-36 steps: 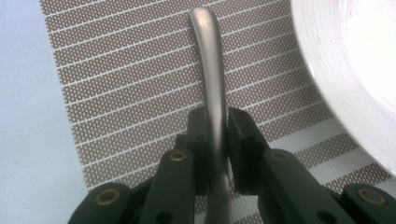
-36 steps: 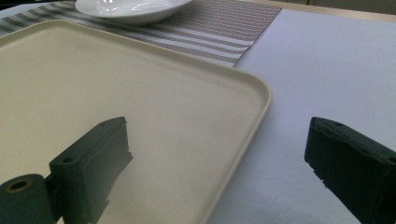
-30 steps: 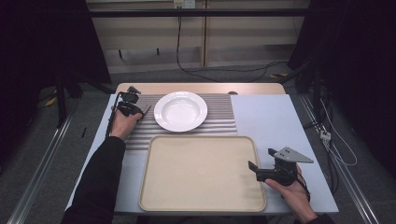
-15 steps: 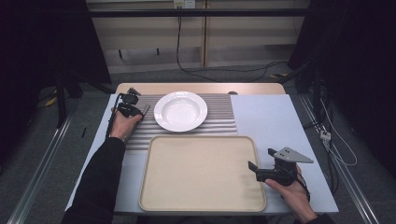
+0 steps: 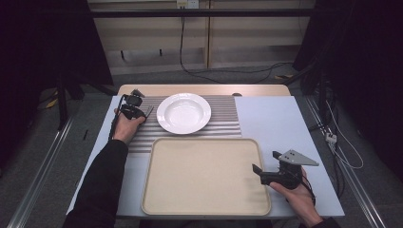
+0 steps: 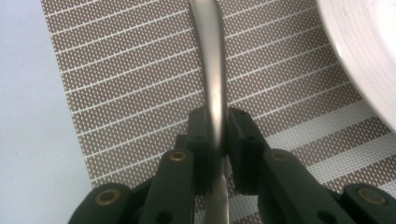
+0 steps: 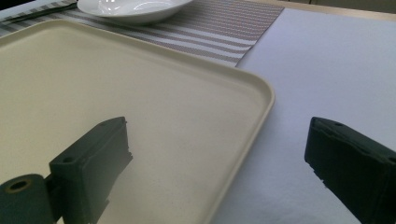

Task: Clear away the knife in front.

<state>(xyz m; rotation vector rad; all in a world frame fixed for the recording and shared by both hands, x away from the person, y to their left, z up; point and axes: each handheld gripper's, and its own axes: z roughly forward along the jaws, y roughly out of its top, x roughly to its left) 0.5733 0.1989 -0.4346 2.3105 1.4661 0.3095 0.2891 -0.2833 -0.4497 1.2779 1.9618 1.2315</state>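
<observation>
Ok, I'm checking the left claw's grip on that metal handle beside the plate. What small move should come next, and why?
Probably a short lift straight up. The left claw is already shut on the metal handle, which lies over the striped mat beside the white plate; the empty tray is the likely destination.

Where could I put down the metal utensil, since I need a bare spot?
The tray lies bare. So does the pale table right of the striped mat. The plate and left gripper, clamped on the utensil, crowd the mat's left.
</observation>
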